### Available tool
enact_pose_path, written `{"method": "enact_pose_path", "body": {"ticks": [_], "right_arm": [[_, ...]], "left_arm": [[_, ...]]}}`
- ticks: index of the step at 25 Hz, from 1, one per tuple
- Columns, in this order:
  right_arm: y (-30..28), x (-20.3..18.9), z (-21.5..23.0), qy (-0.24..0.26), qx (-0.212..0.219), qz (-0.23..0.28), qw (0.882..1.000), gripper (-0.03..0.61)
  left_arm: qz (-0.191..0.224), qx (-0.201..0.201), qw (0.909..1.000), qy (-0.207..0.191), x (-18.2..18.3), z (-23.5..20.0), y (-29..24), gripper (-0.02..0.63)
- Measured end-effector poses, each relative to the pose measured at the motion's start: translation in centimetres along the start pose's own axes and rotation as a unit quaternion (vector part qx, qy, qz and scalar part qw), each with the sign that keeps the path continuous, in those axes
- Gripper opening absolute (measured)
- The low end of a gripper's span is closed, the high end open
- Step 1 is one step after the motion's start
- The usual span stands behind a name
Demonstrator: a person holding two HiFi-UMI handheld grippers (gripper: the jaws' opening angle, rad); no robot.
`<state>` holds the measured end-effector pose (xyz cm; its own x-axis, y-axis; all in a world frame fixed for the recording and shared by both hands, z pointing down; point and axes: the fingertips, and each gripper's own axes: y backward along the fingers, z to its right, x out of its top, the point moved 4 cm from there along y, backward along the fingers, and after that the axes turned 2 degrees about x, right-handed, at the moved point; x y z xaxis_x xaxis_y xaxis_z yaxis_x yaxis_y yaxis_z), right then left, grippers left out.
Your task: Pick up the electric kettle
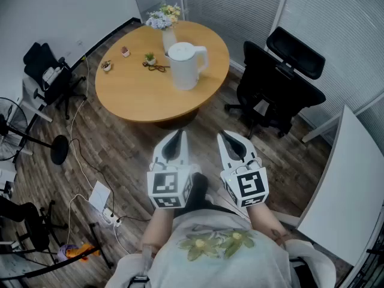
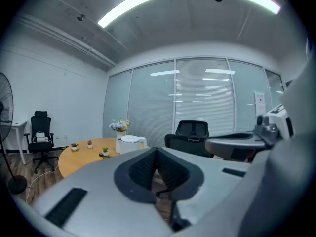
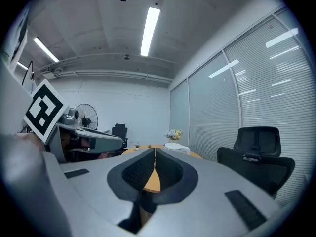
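As viewed from the head camera: left gripper point(image 1: 178, 134) and right gripper point(image 1: 225, 137) side by side at lower centre of frame, just apart, tips toward top of frame, rear ends close above person's pale shirt point(image 1: 216, 248).

Both tools clenched. Left gripper view: jaws closed to a tight seam, nothing between. Right gripper view: jaws likewise together, only a thin sliver of tabletop visible through the slit, nothing grasped. Neither tool touching any object.

Electric kettle point(image 1: 186, 66): white, upright, lid on, handle toward frame right. Standing on round wooden table point(image 1: 135, 95) at upper centre of head view, toward the table's right half. Well apart from both grippers, with a stretch of wood floor point(image 1: 120, 152) between. Small in left gripper view, above and left of jaw tips; small in right gripper view, just right of jaw tips.

On same table: vase of flowers point(image 1: 167, 33) just above kettle in frame, contact not discernible; glasses point(image 1: 156, 67) just left of kettle; three small potted plants point(image 1: 125, 51) further left.

Around table: black office chair point(image 1: 282, 83) at upper right; second black chair point(image 1: 51, 71) at upper left by wall; standing fan point(image 1: 8, 120) at left edge; power strip point(image 1: 101, 198) with cables on floor, lower left; white desk point(image 1: 354, 185) along right edge.
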<state>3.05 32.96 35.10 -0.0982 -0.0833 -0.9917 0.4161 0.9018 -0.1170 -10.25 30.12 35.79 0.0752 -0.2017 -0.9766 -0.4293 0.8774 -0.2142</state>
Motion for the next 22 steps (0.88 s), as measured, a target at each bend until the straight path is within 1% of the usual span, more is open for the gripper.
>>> {"method": "enact_pose_path", "body": {"ticks": [4,7,10,15,16,17,18,19,21,22], "right_arm": [[-1.0,0.2,0.5,0.011,0.007,0.006,1.000,0.023],[-1.7,0.1,0.8,0.011,0.015,0.002,1.000,0.023],[-2.5,0.3,1.7,0.010,0.022,0.000,1.000,0.023],[-4.4,0.5,3.7,0.006,0.024,-0.006,1.000,0.025],[-4.8,0.5,4.1,0.003,0.024,-0.008,1.000,0.030],[-5.3,0.5,4.6,-0.001,0.026,-0.010,1.000,0.053],[-5.9,0.4,5.0,-0.006,0.029,-0.014,0.999,0.112],[-6.4,0.4,5.4,-0.010,0.031,-0.018,0.999,0.153],[-7.5,0.4,6.0,-0.010,0.036,-0.025,0.999,0.177],[-8.1,0.4,6.3,-0.008,0.039,-0.029,0.999,0.188]], "left_arm": [[0.003,-0.008,1.0000,-0.001,0.1,-0.2,-1.4,0.005],[-0.008,-0.020,0.9998,-0.004,-0.5,-0.4,-2.4,0.005],[-0.018,-0.021,0.9996,-0.010,-0.9,-0.8,-3.6,0.005],[-0.015,-0.025,0.9996,-0.003,0.0,-2.1,-5.5,0.005],[-0.013,-0.027,0.9995,-0.005,0.2,-2.4,-5.9,0.006],[-0.011,-0.030,0.9994,-0.008,0.4,-2.7,-6.3,0.010],[-0.010,-0.035,0.9993,-0.013,0.5,-3.0,-6.8,0.024],[-0.012,-0.041,0.9989,-0.017,0.6,-3.3,-7.2,0.053],[-0.025,-0.058,0.9978,-0.019,0.3,-3.9,-8.2,0.131],[-0.032,-0.065,0.9972,-0.019,0.0,-4.2,-8.7,0.180]]}}
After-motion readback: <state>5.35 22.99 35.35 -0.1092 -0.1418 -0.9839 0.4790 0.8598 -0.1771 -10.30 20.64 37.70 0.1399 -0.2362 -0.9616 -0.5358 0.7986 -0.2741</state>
